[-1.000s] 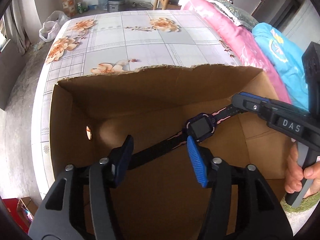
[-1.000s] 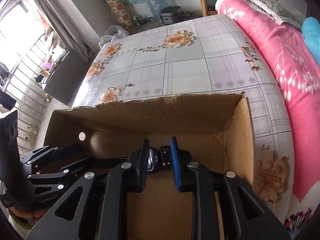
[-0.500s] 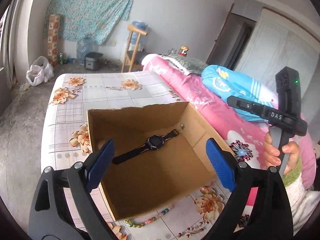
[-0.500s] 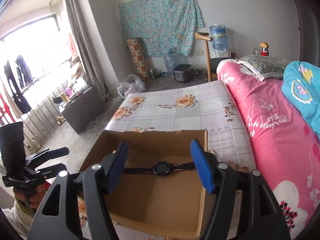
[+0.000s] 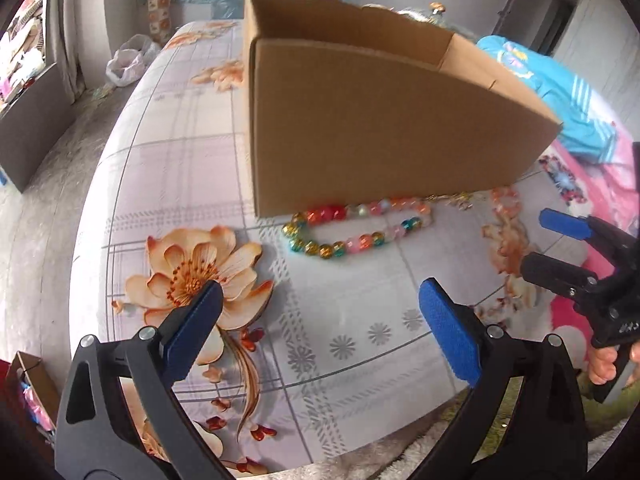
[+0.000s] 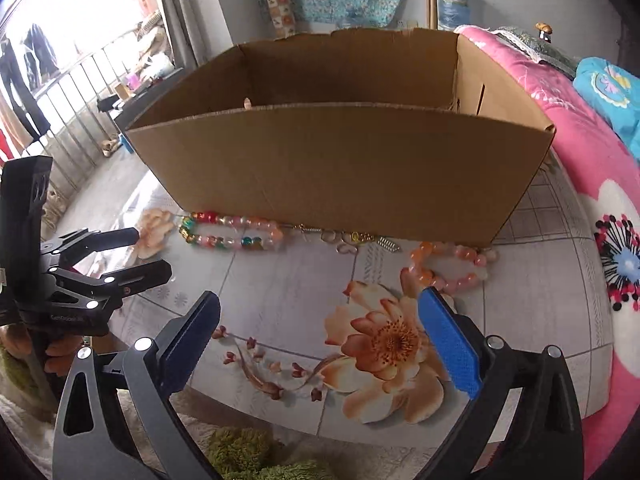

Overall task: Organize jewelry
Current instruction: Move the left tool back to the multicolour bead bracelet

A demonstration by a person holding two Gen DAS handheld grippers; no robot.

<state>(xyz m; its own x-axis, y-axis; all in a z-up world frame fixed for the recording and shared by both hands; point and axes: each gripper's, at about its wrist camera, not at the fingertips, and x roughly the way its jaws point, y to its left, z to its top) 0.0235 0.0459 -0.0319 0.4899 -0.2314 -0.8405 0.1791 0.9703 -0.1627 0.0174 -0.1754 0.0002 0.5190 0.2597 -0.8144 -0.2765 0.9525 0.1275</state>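
Both hand-held grippers withdrawn from box | jaws opening, empty | bead strand ahead of left hand-held gripper

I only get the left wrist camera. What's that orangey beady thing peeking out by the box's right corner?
Observer: An orange-and-pink bead bracelet. It is a whole loop lying on the tablecloth just in front of the cardboard box.
Operator: Is anything between it and the rainbow beads?
Observer: Yes, small loose metal bits, one a little spring, lie along the box's foot before the multicoloured bead bracelet.
Operator: Is the right gripper holding something?
Observer: No. The right gripper has its jaws opening, with nothing between them.
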